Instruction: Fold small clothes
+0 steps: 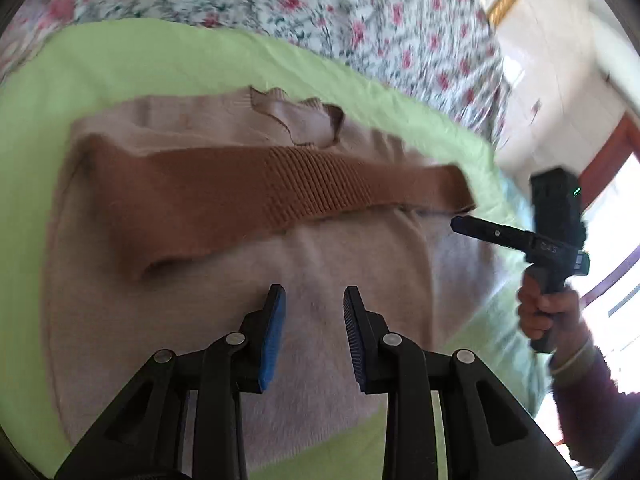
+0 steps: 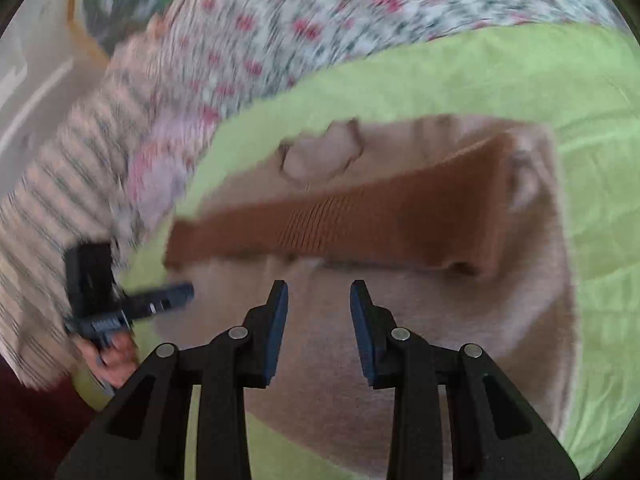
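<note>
A small beige knit sweater point(image 1: 320, 264) lies flat on a light green cloth point(image 1: 120, 64). Its brown ribbed band point(image 1: 280, 188) is folded across the middle, just below the neck opening point(image 1: 308, 120). My left gripper point(image 1: 314, 300) hovers over the sweater's lower half, open, with nothing between its blue pads. My right gripper point(image 2: 319, 292) is open too and points down at the same sweater point(image 2: 440, 312), below the brown band point(image 2: 360, 224). Each gripper also shows side-on in the other view: the right gripper point(image 1: 460, 224) in a hand point(image 1: 548, 312), the left gripper point(image 2: 188, 292) at the sweater's edge.
The green cloth point(image 2: 520, 80) is spread over a bed with a floral sheet point(image 1: 280, 0). A striped garment point(image 2: 60, 200) is heaped beside the cloth on the left of the right wrist view. A pale wall and a bright window point(image 1: 624, 208) are on the right.
</note>
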Available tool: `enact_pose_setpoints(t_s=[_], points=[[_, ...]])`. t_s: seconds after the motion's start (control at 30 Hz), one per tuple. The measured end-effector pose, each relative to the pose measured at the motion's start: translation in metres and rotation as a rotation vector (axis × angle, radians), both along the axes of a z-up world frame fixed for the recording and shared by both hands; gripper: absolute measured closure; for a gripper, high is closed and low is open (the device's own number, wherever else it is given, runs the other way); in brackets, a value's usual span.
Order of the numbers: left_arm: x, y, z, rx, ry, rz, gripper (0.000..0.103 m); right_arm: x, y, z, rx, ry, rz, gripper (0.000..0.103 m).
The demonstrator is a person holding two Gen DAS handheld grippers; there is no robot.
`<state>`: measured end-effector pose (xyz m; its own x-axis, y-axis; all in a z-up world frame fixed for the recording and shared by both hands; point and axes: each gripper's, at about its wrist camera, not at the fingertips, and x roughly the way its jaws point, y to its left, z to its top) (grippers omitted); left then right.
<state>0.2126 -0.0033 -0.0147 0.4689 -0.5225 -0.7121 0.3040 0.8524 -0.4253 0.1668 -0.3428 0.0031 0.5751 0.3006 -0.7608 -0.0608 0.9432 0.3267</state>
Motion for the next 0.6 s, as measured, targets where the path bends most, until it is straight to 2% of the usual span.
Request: enact_pose_setpoints(t_s=[0.07, 0.17, 0.23, 0.33, 0.43, 0.6], points=[[0.017, 0.003, -0.002, 0.022, 0.003, 0.019, 0.074, 0.017, -0.006, -0.005, -0.09, 0.047, -0.048, 0.069], [0.052, 0.025, 0.001, 0.03, 0.005, 0.109, 0.075, 0.039, -0.031, 0.004, -0.174, 0.04, -0.186, 0.07], [0.073, 0.045, 0.006, 0.051, -0.001, 0.191, 0.075, 0.047, -0.056, 0.016, -0.159, -0.006, -0.3, 0.07], [0.093, 0.083, 0.015, -0.009, 0.003, 0.322, 0.075, 0.042, -0.082, 0.029, -0.089, -0.075, -0.42, 0.07], [0.086, 0.105, 0.024, -0.097, 0.0, 0.379, 0.075, 0.027, -0.079, 0.034, -0.045, -0.093, -0.419, 0.07], [0.029, 0.098, 0.026, -0.137, -0.011, 0.357, 0.075, -0.007, -0.043, 0.026, 0.002, -0.077, -0.361, 0.07]])
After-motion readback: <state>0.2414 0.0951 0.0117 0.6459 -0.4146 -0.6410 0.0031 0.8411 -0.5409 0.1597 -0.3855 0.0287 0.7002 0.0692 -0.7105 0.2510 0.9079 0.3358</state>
